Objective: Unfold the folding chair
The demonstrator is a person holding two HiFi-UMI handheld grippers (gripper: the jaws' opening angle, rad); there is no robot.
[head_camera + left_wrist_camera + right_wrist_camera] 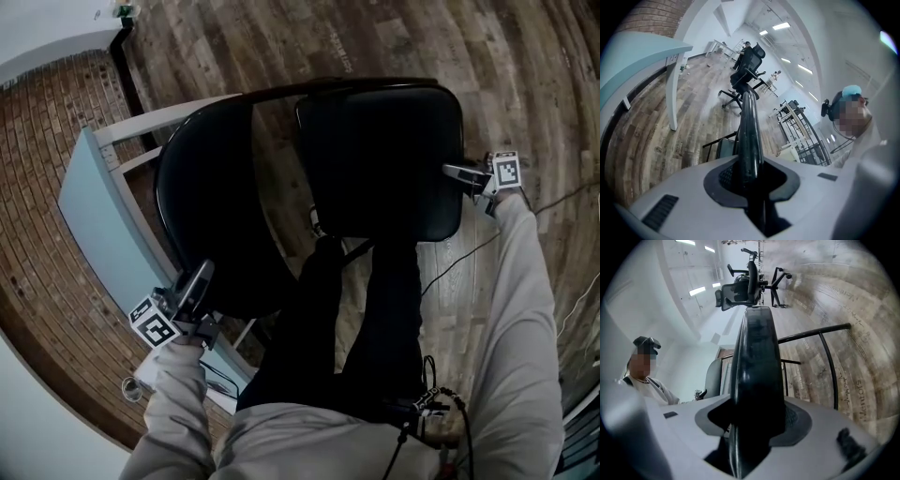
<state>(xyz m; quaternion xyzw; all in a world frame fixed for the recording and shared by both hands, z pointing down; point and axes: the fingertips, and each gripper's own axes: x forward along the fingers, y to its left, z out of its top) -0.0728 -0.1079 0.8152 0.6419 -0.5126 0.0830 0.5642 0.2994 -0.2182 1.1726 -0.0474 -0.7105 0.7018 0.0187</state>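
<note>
Folding chair (394,197) stands on the wooden floor (525,84) right in front of the person, just beside the pale blue table (89,211) at the left, and it appears open or nearly so. Its round black backrest (206,216) rises on the table side, and the left tool (199,286) pinches the thin lower rim of that backrest, jaws drawn close on it. This probably steadies the back half of the frame so that it cannot swing or slide toward the table while the other half moves. Between the two panels a strip of floor shows, which suggests that they have parted. Further right, the square padded seat (757,380) lies roughly flat, and the right tool (459,173) clasps its outer side edge, jaws spread wide because the cushion between them is thick. Holding that far edge gives leverage to press the seat down to its stop.
</note>
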